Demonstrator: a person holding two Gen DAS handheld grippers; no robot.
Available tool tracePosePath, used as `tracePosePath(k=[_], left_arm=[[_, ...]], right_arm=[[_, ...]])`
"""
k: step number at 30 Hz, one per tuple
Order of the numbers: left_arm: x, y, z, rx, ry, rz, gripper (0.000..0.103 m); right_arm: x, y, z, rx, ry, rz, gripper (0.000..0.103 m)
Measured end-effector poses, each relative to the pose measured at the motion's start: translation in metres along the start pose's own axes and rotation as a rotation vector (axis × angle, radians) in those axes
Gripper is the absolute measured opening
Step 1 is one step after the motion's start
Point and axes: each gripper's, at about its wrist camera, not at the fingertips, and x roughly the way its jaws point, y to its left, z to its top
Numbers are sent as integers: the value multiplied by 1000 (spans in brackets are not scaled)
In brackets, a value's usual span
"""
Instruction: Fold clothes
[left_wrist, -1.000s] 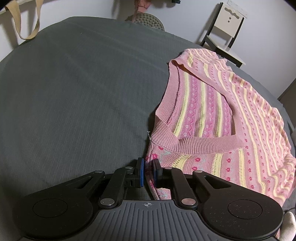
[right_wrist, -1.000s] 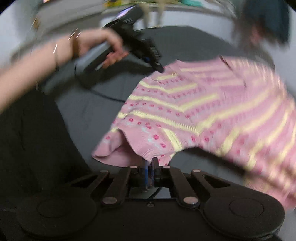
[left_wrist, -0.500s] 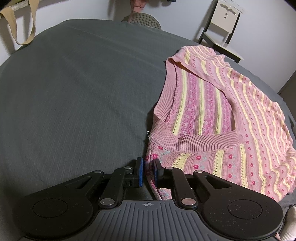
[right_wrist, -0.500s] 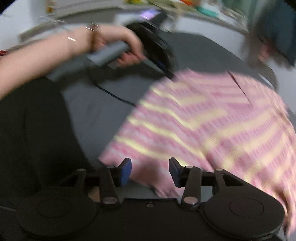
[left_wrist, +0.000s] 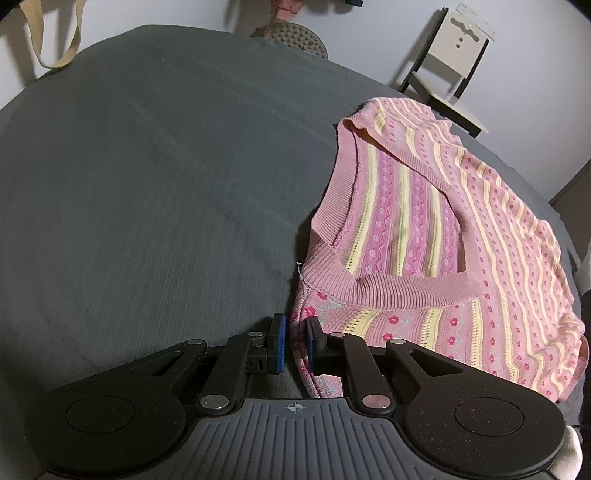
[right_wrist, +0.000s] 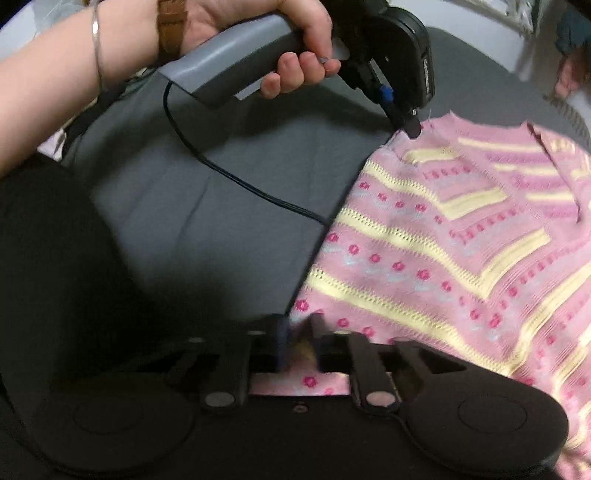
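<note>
A pink knitted sweater (left_wrist: 424, 229) with yellow stripes and a ribbed neckline lies flat on the grey table cover (left_wrist: 147, 184). My left gripper (left_wrist: 295, 339) is shut on the sweater's edge just below the neckline, with cloth pinched between its blue pads. The right wrist view shows that same left gripper (right_wrist: 402, 118), held by a hand (right_wrist: 295, 48), at the sweater's (right_wrist: 443, 258) far corner. My right gripper (right_wrist: 299, 339) is blurred and shut on the near edge of the sweater, cloth showing between and under its fingers.
A black cable (right_wrist: 221, 170) runs from the left gripper's handle across the cover to the sweater's edge. A person's dark clothing (right_wrist: 44, 258) fills the left. Beyond the table stand a chair (left_wrist: 450, 74), a round cushion (left_wrist: 295, 37) and a hanging beige strap (left_wrist: 55, 48).
My right gripper let go of the sweater and opened half a second ago, then shut again on its near edge. My left gripper kept its hold while the sweater settled flatter.
</note>
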Motion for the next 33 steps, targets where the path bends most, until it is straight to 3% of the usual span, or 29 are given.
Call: tracePosePath(k=[4,8,10,12,13,14,15,18,21,23,25,27,30,33], left_arm=[[-6,-4,1,28,-14,37,11],[-15,-10,3,126,-62,278,11],[-17,-1,2,101,-58,295,11],[-24,9,4,29,-89,249,11],[-28,10,5,11,-115,225,11],[-33,8,6,4,-144,201,11],[-37,6,6,-1,-170,159,11],[-47,-3,7,-15,-241,-1,11],[-47,-13,4,-58,-267,-159,11],[-44,-31,-1,-57,-258,-266,11],[-38,-62,-7,-6,-227,-357,11],[-32,-93,-16,75,-177,-448,11],[-21,-143,-30,198,-74,-547,11],[-13,-180,-55,336,20,-554,11]], right_arm=[[-5,-10,3,129,-26,155,5],[0,-15,12,230,-52,278,5],[12,-21,12,278,-26,302,5],[19,-26,9,330,-12,311,9],[18,-29,7,353,-22,323,16],[10,-31,4,356,-45,333,34],[-3,-34,1,350,-79,328,40],[-55,-56,-21,377,-185,273,45],[-119,-105,-69,518,-282,99,56],[-157,-145,-111,643,-311,-90,60],[-181,-180,-150,749,-317,-251,60],[-185,-214,-188,856,-276,-351,59],[-169,-245,-226,1006,-269,-293,57],[-146,-257,-239,1103,-297,-172,56]])
